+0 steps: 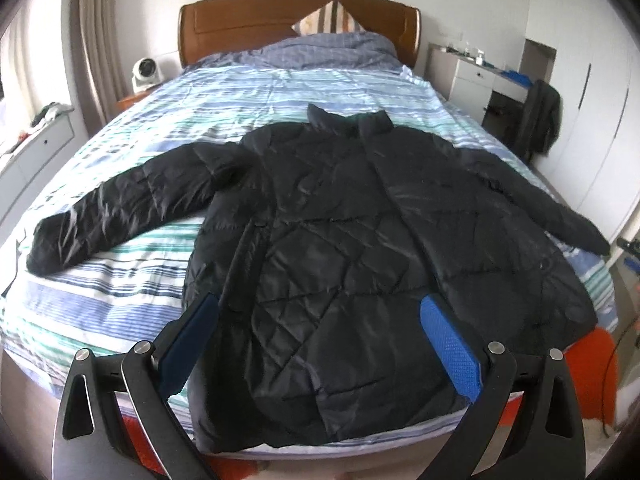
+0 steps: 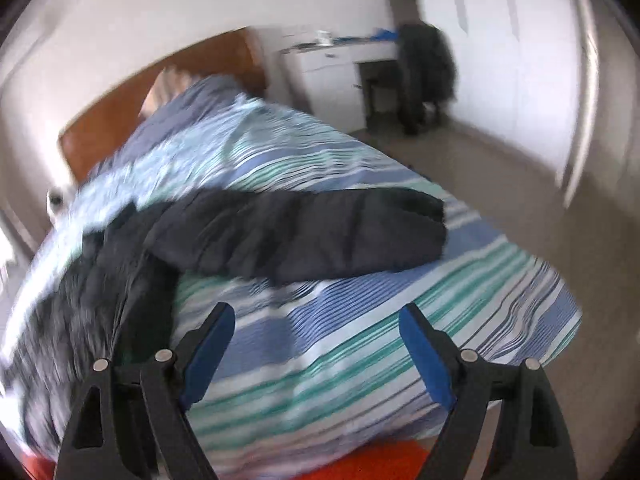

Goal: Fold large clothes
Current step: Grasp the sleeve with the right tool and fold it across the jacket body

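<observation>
A black quilted jacket [image 1: 360, 248] lies face up and spread flat on the striped bed [image 1: 120, 280], collar toward the headboard, both sleeves stretched out sideways. My left gripper [image 1: 320, 304] hovers open above the jacket's hem, nothing between its blue pads. In the blurred right wrist view the jacket's right sleeve [image 2: 320, 232] lies across the bed's corner, its cuff pointing right. My right gripper [image 2: 316, 316] stands open over the bare striped sheet [image 2: 360, 340], just short of that sleeve and apart from it.
A wooden headboard [image 1: 240, 20] with pillow and folded quilt sits at the far end. A white desk [image 2: 332, 68] and a chair with a dark garment [image 2: 428, 68] stand right of the bed. An orange rug [image 2: 380, 460] lies at the foot. A small fan [image 1: 144, 72] stands left.
</observation>
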Available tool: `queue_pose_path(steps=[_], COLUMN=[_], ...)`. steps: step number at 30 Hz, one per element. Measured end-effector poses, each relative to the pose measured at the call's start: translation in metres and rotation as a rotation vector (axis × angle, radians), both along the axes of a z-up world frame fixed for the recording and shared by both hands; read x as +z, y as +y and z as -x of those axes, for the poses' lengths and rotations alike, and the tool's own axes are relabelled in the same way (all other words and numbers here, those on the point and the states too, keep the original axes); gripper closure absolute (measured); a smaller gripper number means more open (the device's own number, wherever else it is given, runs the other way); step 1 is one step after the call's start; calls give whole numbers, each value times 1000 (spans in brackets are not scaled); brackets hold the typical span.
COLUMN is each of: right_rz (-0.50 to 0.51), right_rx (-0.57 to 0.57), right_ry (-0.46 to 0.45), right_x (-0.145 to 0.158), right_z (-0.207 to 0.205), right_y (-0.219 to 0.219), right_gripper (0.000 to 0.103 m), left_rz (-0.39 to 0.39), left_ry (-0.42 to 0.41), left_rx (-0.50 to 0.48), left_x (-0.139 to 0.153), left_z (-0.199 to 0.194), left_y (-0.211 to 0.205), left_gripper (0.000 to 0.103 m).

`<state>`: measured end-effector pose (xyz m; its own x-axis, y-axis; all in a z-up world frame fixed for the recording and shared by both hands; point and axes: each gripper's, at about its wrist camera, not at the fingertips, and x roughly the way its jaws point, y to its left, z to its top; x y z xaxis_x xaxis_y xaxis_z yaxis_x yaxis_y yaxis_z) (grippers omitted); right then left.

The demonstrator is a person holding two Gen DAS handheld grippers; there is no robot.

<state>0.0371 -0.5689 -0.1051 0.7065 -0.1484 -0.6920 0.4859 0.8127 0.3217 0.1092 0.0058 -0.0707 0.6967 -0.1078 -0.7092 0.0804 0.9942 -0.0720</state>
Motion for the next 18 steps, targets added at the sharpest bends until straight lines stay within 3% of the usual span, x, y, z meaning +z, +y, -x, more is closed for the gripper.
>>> queue_pose_path(steps=[5,6,9,10,11,13,15,18], right_rz=[-332,-375,-473,-485,-486,-457,-334,-147], right_rx=[-151,-170,-217,-231,-259,-269,-243,-114], right_ry=[-40,-52,-107,-115,-119,-115,-106,-152], right_x=[-54,-63,-84,-87,-90,-90,-70,-21], right_z=[-18,-23,-37,-40,-43,-49,-56,-63], right_y=[-76,-86,-102,-104,-105,-103,-88,-48], right_gripper=[20,28,32,39,46,77,87,90], left_rz=[21,25,28,22,15,8,9,10], left_ry=[8,11,28,32,37,46,55,62], left_rx=[10,11,19,23,29,40,51,63], left_x=[1,1,-1,-2,-4,-6,-9,-13], left_z=[2,2,2,3,4,4,5,6], left_y=[1,1,3,4,5,7,11,16], left_gripper=[2,2,2,2,2,2,2,2])
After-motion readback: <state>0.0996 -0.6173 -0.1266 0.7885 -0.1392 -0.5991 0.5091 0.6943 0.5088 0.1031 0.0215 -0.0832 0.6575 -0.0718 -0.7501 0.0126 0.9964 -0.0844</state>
